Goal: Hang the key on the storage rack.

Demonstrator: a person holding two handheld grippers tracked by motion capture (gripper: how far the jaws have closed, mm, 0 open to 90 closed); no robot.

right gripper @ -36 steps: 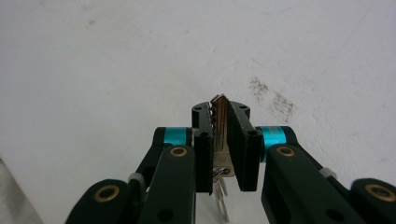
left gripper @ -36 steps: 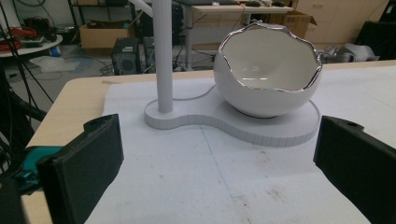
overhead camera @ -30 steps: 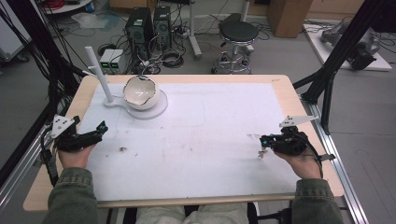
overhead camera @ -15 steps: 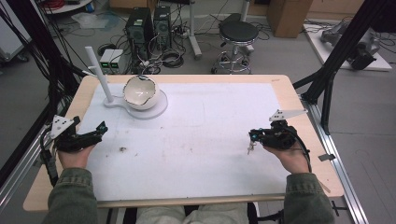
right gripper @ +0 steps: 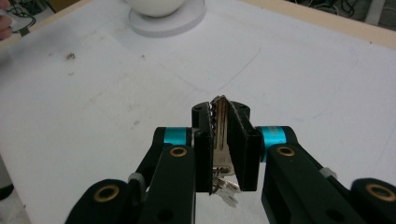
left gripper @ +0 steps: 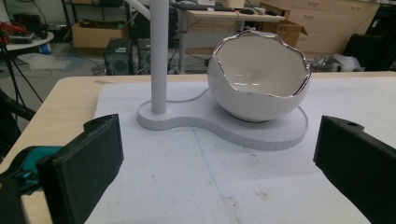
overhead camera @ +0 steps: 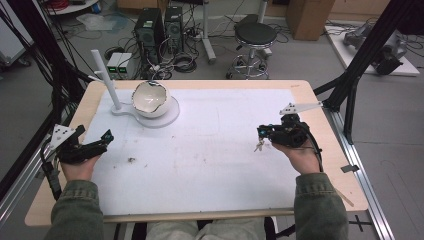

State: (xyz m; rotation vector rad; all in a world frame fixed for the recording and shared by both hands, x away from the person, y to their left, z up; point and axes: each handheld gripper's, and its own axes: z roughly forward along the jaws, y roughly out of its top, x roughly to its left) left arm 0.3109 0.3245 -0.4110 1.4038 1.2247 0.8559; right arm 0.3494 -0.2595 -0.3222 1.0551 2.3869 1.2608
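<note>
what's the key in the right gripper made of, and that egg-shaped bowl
Key: looks like metal, silvery and worn, with a thin flat blade and cut teeth along one edge, clamped between the right gripper pads. Bowl: probably glazed ceramic, glossy white with soft reflections and a jagged rim edged in shiny silver; plastic can't be ruled out.

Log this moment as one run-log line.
right hand-held gripper: shut on keys, above mat | left hand-held gripper: open, facing eggshell bowl on stand

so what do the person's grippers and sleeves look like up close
Both grippers, left and right, are black, each topped by a grey three-cornered plate and trailing a black cable. The right gripper view shows flat black jaws on arms with teal collars and brass-coloured rivets. The sleeves are olive green.
</note>
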